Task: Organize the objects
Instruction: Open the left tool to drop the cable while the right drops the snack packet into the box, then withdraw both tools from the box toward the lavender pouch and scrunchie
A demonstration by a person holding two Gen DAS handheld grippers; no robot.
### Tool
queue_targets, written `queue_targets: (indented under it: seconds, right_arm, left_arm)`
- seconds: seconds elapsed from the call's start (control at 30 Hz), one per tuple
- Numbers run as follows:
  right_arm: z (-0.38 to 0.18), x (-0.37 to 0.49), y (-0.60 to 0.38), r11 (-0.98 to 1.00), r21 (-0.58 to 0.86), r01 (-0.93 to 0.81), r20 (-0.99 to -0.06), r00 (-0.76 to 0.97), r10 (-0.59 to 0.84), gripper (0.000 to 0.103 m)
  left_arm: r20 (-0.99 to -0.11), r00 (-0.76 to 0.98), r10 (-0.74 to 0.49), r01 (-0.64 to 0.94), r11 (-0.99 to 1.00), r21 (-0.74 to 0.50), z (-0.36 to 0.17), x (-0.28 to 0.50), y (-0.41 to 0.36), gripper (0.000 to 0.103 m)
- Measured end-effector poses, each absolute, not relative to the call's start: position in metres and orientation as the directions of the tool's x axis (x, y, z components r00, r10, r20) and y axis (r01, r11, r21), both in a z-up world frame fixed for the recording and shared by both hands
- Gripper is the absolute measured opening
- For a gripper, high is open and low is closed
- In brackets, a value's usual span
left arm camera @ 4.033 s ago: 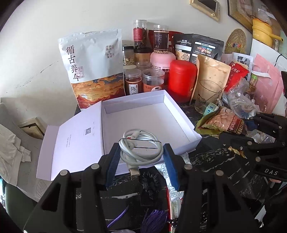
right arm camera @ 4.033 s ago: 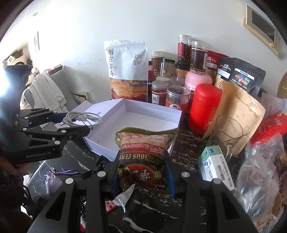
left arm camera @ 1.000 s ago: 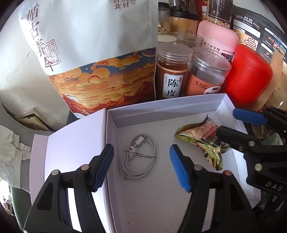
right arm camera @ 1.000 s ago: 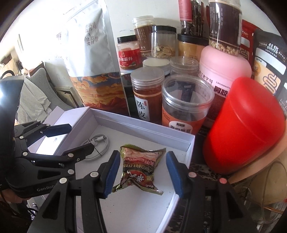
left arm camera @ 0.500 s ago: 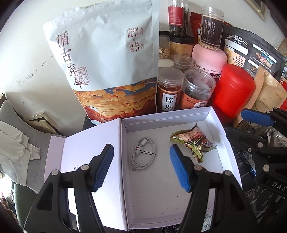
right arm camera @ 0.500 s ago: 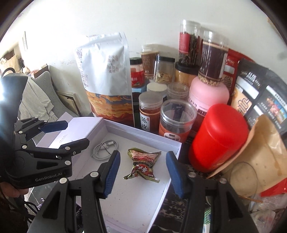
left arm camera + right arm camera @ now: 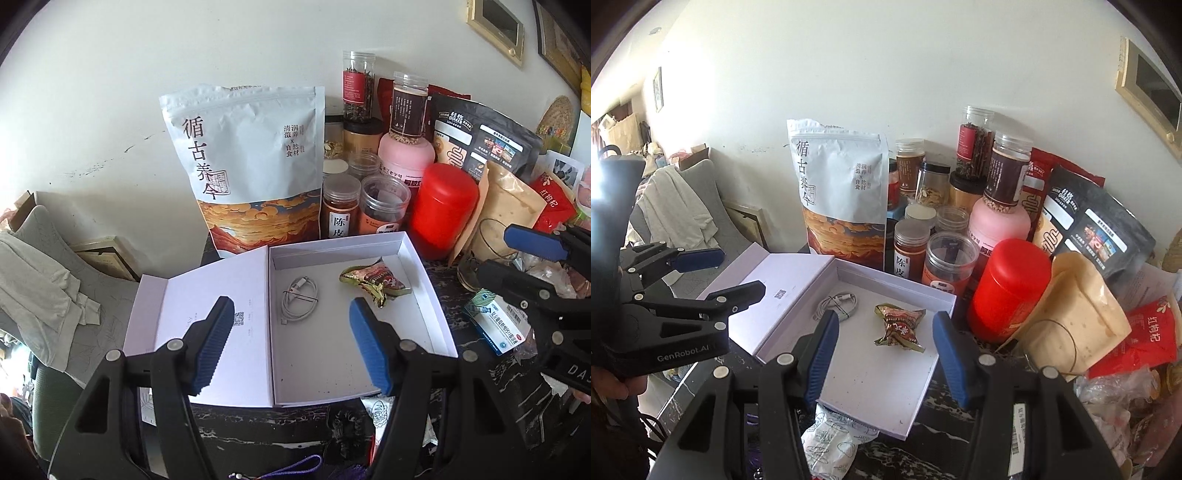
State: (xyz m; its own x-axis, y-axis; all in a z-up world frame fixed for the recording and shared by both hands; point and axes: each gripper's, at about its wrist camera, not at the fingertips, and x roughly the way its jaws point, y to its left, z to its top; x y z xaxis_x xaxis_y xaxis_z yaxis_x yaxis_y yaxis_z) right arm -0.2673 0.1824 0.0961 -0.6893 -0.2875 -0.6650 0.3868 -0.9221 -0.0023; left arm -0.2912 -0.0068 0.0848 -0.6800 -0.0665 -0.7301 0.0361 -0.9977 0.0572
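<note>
A white open box (image 7: 432, 295) (image 7: 916, 406) lies on the dark marble table with its lid (image 7: 221, 306) folded out to the left. Inside lie a coiled white cable (image 7: 300, 300) (image 7: 837, 303) and a crumpled snack packet (image 7: 373, 281) (image 7: 899, 328). My left gripper (image 7: 291, 343) is open and empty, held back above the box's near left part. My right gripper (image 7: 884, 350) is open and empty above the box's near edge; it also shows at the right of the left wrist view (image 7: 517, 254).
Behind the box stand a tall white pouch (image 7: 251, 166), several jars (image 7: 341, 210), a red canister (image 7: 441, 206), a pink bottle (image 7: 406, 155) and snack bags (image 7: 484, 144). A glass mug (image 7: 1052, 350), a medicine box (image 7: 496, 325) and a purple cord (image 7: 291, 467) lie around.
Both grippers have let go of the cable and the snack packet inside the box and have pulled back and up, so the box looks smaller.
</note>
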Motion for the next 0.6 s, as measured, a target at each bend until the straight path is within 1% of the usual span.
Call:
queue_targets:
  seconds: [0.13,0.27,0.5,0.6]
  right_arm:
    - [0.105,-0.241,0.185,-0.923,-0.010,0.385,-0.650,-0.704,-0.286,0.053]
    - [0.112,-0.214,0.187,-0.926,-0.017,0.378,-0.641,-0.715,-0.280,0.053]
    - [0.115,-0.167,0.180,-0.924,-0.038,0.381,-0.632,-0.726,-0.273,0.054]
    - [0.112,-0.147,0.176,-0.920,-0.043,0.390,-0.629,-0.726,-0.279,0.056]
  left_arm:
    - [-0.715,-0.696,-0.064,0.034,-0.998,0.057,0.097,-0.261,-0.007,0.064]
    - [-0.702,-0.710,-0.060,0.037,-0.998,0.048,0.106,-0.229,-0.009,0.067]
    - [-0.696,-0.716,-0.053,0.046,-0.999,0.028,0.107,-0.178,-0.012,0.067]
    - [-0.699,-0.714,-0.053,0.049,-0.998,0.026,0.104,-0.156,-0.013,0.067]
